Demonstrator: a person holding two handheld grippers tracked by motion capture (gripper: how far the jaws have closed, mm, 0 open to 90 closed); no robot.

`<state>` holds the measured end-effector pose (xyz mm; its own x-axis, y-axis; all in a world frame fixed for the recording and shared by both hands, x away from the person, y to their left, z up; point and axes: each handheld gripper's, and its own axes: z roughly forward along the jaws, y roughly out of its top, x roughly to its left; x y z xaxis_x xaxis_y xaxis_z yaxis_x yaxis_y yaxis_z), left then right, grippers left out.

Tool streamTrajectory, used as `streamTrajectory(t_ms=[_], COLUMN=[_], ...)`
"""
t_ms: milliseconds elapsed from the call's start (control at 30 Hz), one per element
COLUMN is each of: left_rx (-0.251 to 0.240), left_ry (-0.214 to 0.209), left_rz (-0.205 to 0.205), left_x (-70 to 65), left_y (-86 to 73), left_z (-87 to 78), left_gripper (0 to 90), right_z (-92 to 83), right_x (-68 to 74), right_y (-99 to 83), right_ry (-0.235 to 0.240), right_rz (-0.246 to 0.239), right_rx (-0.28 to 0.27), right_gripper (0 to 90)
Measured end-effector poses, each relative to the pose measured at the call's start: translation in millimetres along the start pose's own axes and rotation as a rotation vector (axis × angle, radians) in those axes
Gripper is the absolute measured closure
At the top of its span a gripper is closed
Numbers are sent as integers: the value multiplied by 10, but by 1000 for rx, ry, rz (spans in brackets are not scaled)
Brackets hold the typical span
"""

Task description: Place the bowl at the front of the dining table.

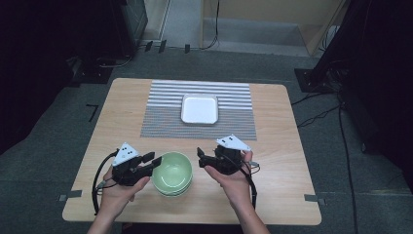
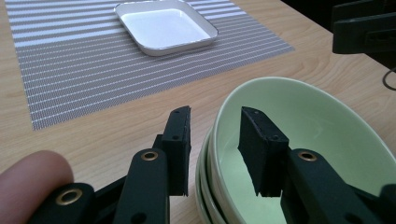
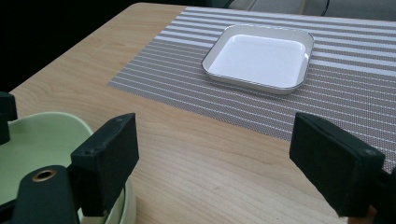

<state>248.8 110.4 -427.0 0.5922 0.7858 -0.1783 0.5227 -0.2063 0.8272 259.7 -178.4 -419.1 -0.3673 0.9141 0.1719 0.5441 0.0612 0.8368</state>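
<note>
Straddling the top bowl's rim, the left gripper's fingers remain unclenched; right gripper released beside it; lifting remains.

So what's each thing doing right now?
green bowls: stacked, upright, empty.
left hand-held gripper: jaws straddle the top bowl's rim, not yet pressing.
right hand-held gripper: open, holding nothing.
white square plate: empty, flat on the mat.
striped mat: lying flat on the table.
</note>
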Motion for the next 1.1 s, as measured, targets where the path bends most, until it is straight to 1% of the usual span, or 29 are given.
streamTrajectory(t_ms=[67,100,133,167,200,233,300,367,433,467,500,533,567,600,633,667,700,767,800,833,900,933,967,1000,1033,1067,1100], left_rx=[8,14,22,32,41,48,57,67,74,78,80,83,88,93,93,94,96,97,95,95,91,89,89,87,83,79,70], left_ry=[5,12,16,20,25,29,34,49,50,48,44,44,48,55,55,57,59,58,60,60,67,82,82,85,85,86,90], left_rz=[0,4,9,15,20,28,37,51,54,55,54,55,60,63,63,66,68,71,70,70,82,96,96,98,99,104,107], left_x=[-2,-5,-8,-14,-23,-30,-48,-63,-72,-73,-75,-78,-81,-87,-87,-89,-91,-92,-94,-94,-108,-127,-127,-131,-132,-133,-141], left_y=[-2,-5,-7,-10,-14,-17,-22,-27,-35,-40,-43,-46,-47,-50,-50,-50,-50,-50,-49,-49,-47,-48,-48,-50,-51,-50,-49], left_z=[6,15,23,32,44,53,69,84,96,103,108,114,119,125,125,126,127,128,125,125,123,126,126,126,126,123,121], left_gripper=[641,638,639,639,665,665,673,679,680,686,686,693,700,720,732,744,744,765,799,813,829,837,839,840,840,845,845], right_z=[2,5,21,21,44,44,63,75,86,95,95,101,110,131,131,151,151,165,177,177,191,204,204,215,215,228,228], right_x=[8,17,42,42,75,75,111,147,184,218,218,233,245,262,262,286,286,309,326,326,336,338,338,333,333,324,324], right_y=[-3,-8,-20,-20,-34,-34,-50,-62,-75,-90,-90,-100,-110,-134,-134,-162,-162,-185,-200,-200,-210,-220,-220,-233,-233,-244,-244], right_ry=[2,6,20,20,27,27,38,46,55,60,60,65,74,89,89,102,102,113,128,128,144,154,154,164,164,180,180], right_rz=[-1,0,3,3,-1,-1,-6,-19,-31,-40,-40,-43,-46,-42,-42,-46,-46,-49,-46,-46,-45,-39,-39,-29,-29,-20,-20], right_rx=[1,6,18,18,31,31,36,40,40,39,39,39,40,38,38,36,36,36,40,40,56,68,68,74,74,81,81], right_gripper=[154,154,144,144,142,142,142,143,153,181,181,203,222,267,267,308,308,349,371,371,372,385,385,422,422,475,475])
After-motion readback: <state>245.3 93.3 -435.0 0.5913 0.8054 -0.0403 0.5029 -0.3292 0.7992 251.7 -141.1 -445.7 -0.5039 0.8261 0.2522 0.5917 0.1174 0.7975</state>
